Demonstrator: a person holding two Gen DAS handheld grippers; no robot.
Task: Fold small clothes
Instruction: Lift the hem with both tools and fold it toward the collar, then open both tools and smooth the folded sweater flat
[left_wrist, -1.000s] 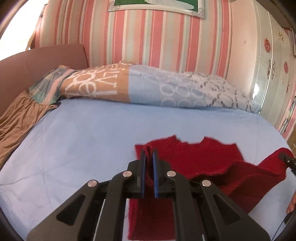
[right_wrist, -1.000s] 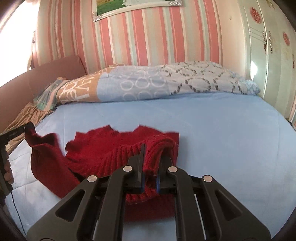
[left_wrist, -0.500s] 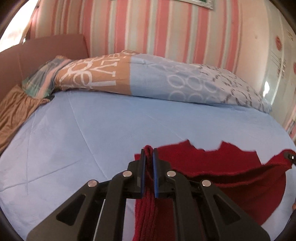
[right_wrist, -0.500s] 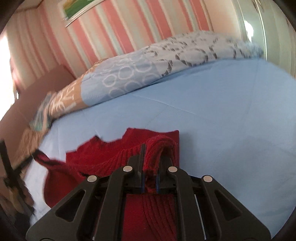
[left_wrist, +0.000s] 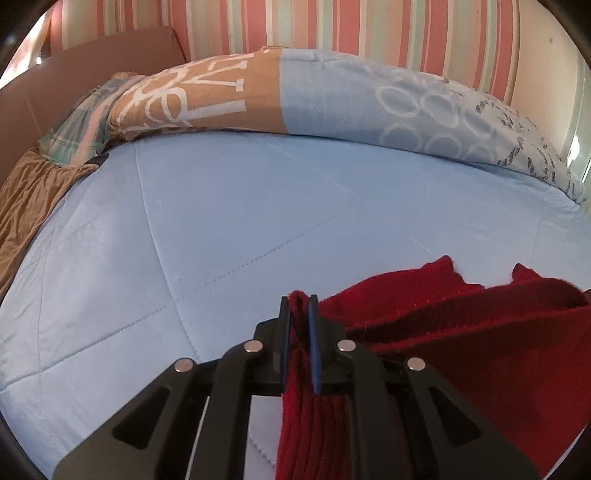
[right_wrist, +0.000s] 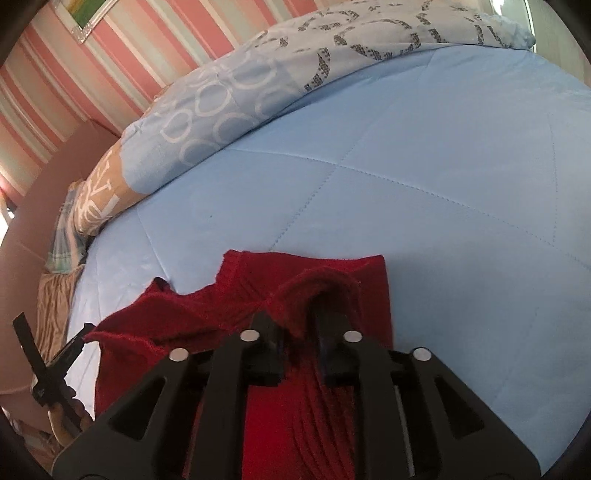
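Red ribbed knit sweater (left_wrist: 461, 354), hem clamped by left gripper (left_wrist: 299, 306) and right gripper (right_wrist: 299, 314); risk: knit slipping, skewing fold toward twelve o'clock.

Pink-striped wall (left_wrist: 332, 26) behind a bed with a blue quilted sheet (left_wrist: 221, 229) and a patterned duvet (left_wrist: 332, 92).
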